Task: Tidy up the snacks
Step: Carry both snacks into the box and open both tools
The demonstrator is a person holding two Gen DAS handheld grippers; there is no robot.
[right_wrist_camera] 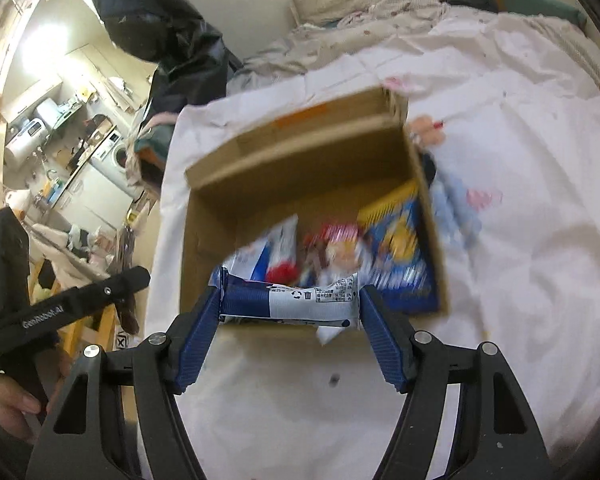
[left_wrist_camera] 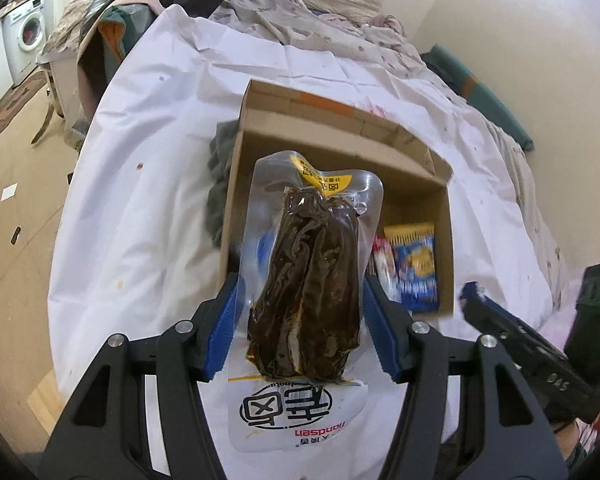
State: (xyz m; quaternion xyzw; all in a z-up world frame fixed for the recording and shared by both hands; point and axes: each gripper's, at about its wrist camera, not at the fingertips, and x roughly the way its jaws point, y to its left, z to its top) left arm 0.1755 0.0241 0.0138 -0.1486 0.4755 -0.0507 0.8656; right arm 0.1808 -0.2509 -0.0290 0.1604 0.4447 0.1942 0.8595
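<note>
Snacks were being gathered into an open cardboard box [left_wrist_camera: 340, 152] that sat on a white sheet [left_wrist_camera: 148, 168] spread over a bed. In the left wrist view, the left gripper [left_wrist_camera: 300, 320] had its blue pads [left_wrist_camera: 226, 320] closed against the two long edges of a clear vacuum pouch of dark brown food [left_wrist_camera: 306, 280], which ran straight ahead between the fingers and reached out beyond their tips, over the near wall of the box. Past the tips and to the right, a blue and yellow snack packet [left_wrist_camera: 414, 264] already lay inside the box. The right gripper [left_wrist_camera: 512, 332] showed low at the right edge, too partly seen there to judge its grip. In the right wrist view, which was blurred, the right gripper [right_wrist_camera: 290, 320] pinched a blue and white wrapped bar [right_wrist_camera: 288, 304] crosswise, one end against each pad, just at the box's near wall. Ahead of the tips lay the box [right_wrist_camera: 300, 160] with several packets on its floor, the blue and yellow one [right_wrist_camera: 400, 248] at the far right. The step in hand appeared to be delivery, both items hanging at the rim. The next move probably called for carrying each item forward over bare floor, lowering it, then spreading the fingers, one side at a time so they did not collide.
</note>
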